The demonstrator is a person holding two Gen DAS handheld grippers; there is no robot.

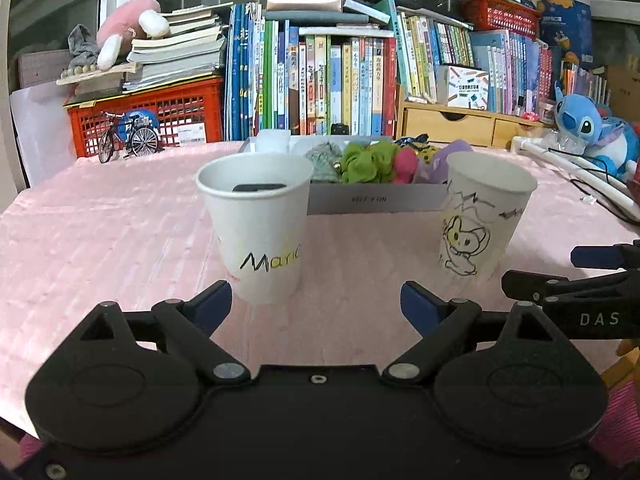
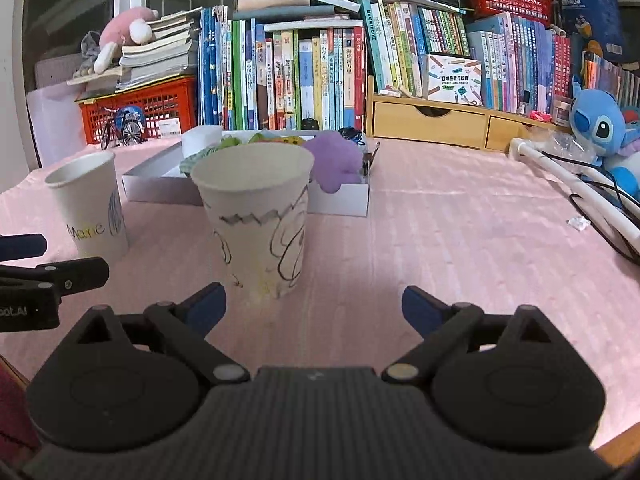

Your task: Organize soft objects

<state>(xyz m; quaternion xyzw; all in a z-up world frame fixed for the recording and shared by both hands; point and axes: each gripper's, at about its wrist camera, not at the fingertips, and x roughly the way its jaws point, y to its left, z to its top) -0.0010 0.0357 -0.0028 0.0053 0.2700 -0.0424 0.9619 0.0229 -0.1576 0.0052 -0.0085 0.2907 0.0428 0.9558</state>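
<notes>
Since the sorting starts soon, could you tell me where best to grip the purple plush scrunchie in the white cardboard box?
Probably the purple plush scrunchie's lobe that droops over the white cardboard box's front wall, approached from above and in front: it sticks out, clear of its neighbours.

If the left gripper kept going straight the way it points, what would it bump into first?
Probably the pink tablecloth, between the two paper cups; the left gripper is open and angled downward. The "Marie" cup sits just left of that line.
</notes>
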